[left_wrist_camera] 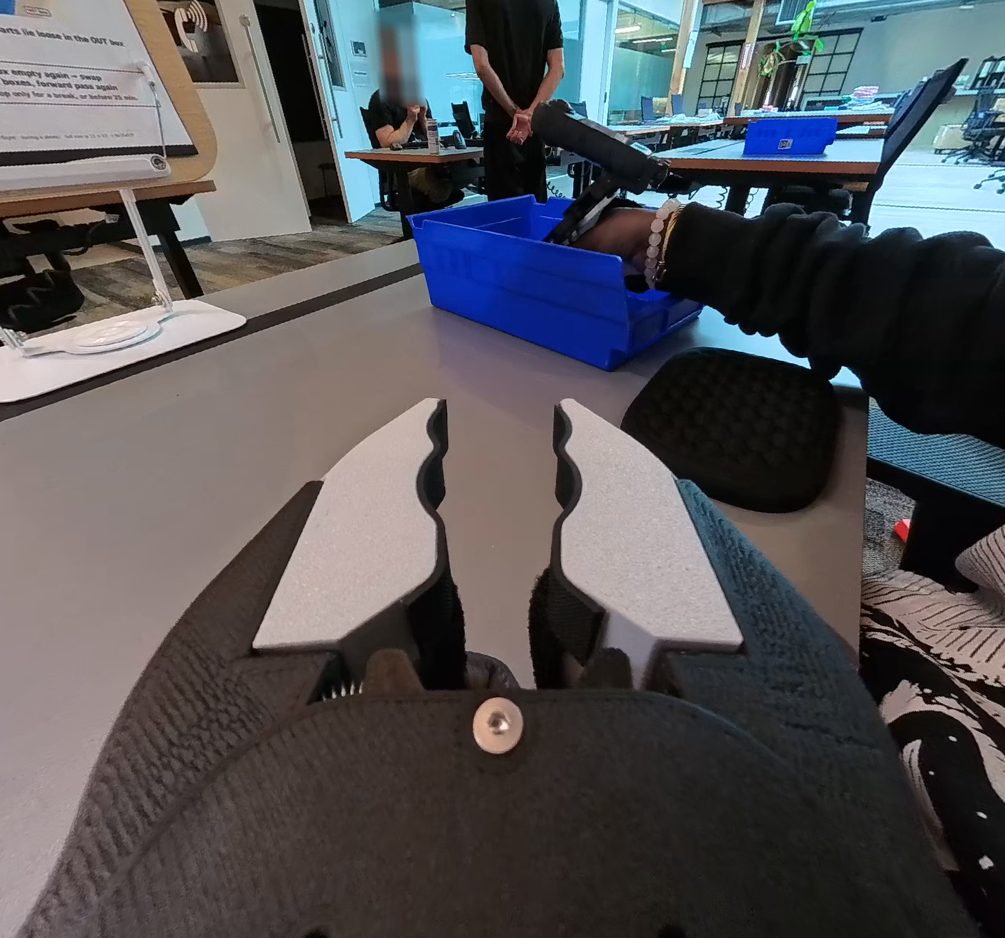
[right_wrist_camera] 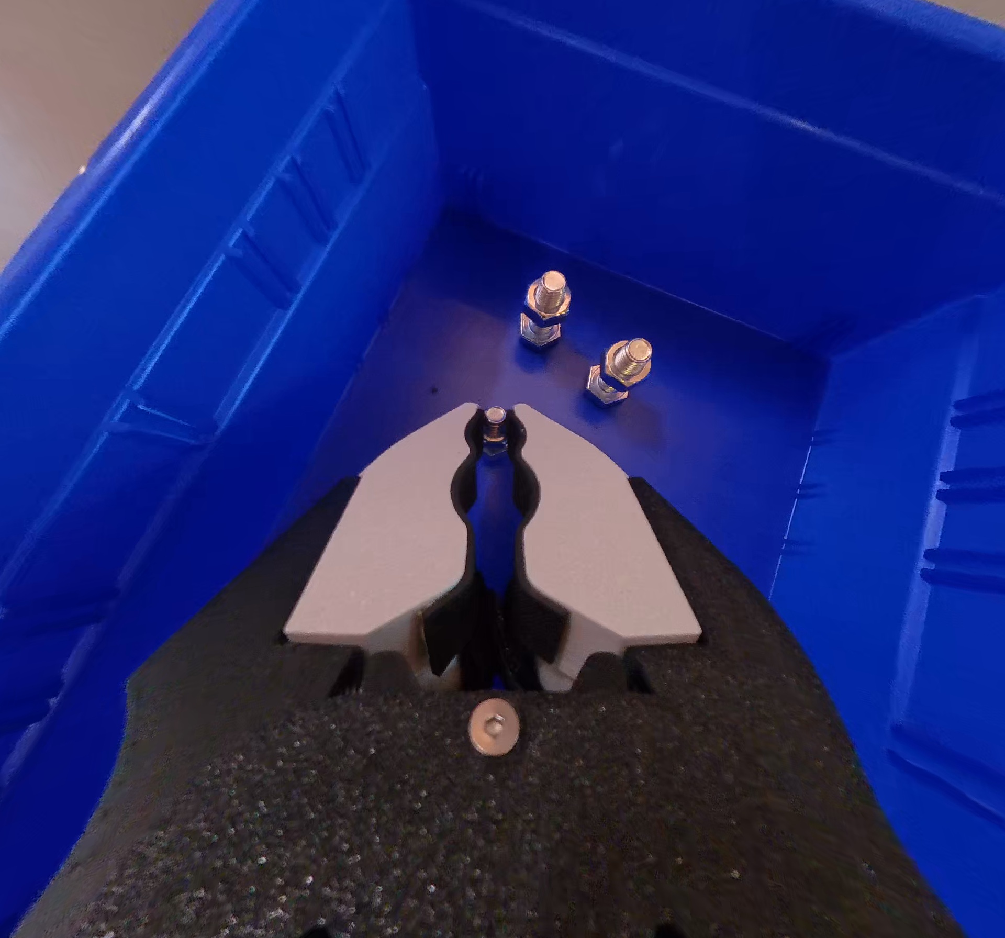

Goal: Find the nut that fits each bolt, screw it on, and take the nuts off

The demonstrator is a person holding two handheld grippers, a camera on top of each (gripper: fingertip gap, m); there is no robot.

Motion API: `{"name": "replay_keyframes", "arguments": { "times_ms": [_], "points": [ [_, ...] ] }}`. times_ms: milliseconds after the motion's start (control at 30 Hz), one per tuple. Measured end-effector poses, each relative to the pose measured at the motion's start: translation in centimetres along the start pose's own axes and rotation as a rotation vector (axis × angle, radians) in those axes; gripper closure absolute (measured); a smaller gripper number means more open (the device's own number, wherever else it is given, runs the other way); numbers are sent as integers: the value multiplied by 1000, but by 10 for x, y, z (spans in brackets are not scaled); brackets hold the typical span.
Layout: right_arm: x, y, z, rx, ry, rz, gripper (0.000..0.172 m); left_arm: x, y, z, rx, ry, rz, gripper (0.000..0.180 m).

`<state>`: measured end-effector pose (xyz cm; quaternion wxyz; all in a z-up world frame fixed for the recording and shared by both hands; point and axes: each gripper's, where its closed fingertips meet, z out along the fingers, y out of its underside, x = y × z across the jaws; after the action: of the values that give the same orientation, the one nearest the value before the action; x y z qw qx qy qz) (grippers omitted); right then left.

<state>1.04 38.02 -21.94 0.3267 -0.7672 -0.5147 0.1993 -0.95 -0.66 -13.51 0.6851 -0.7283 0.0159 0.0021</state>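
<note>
The left claw (left_wrist_camera: 500,417) is hanging open over the grey tabletop (left_wrist_camera: 304,422), its two pale fingers (left_wrist_camera: 380,520) standing well apart with only bare surface showing between them. The right claw (right_wrist_camera: 496,417) is reaching down into the blue bin (right_wrist_camera: 652,161) and is closing on a small bolt (right_wrist_camera: 495,425), gripping the upright threaded shank near the fingertips, with a nut (right_wrist_camera: 494,447) sitting low on that shank between the dark pads. In the left wrist view the tabletop is filling the lower half, and the blue bin (left_wrist_camera: 522,281) is sitting on it at about one o'clock from the left claw, with a hand (left_wrist_camera: 614,237) in a dark sleeve (left_wrist_camera: 848,303) dipping into it from three o'clock and holding the black handle of the right claw. A black mesh pad (left_wrist_camera: 734,422) is lying on the tabletop near the bin, at two o'clock from the left claw. A white stand (left_wrist_camera: 109,335) with a printed card is standing at ten o'clock. Inside the bin, two larger bolts are standing on their heads on the floor: one bolt (right_wrist_camera: 546,308) at twelve o'clock from the right claw, the other bolt (right_wrist_camera: 620,368) at one o'clock, each carrying a nut partway down its thread.
</note>
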Motion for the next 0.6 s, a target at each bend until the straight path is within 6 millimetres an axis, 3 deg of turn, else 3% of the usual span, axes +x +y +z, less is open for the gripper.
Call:
{"name": "replay_keyframes", "arguments": {
  "times_ms": [167, 267, 367, 467, 600],
  "points": [
    [-2, 2, -3, -4, 0, 2, 157, 0, 0, 0, 0, 1, 1, 143],
    [-6, -11, -22, 83, 27, 7, 152, 0, -2, -1, 11, -3, 2, 143],
    [-28, -36, -67, 307, 14, -4, 143, -2, -7, -4, 34, -3, -16, 143],
    [-67, -53, -121, 541, -41, -28, 135, -4, -8, -7, 23, -1, -35, 144],
    [-134, -47, -179, 771, -193, -111, 134, -10, -17, -17, 11, -23, -24, 143]
  ]
}}
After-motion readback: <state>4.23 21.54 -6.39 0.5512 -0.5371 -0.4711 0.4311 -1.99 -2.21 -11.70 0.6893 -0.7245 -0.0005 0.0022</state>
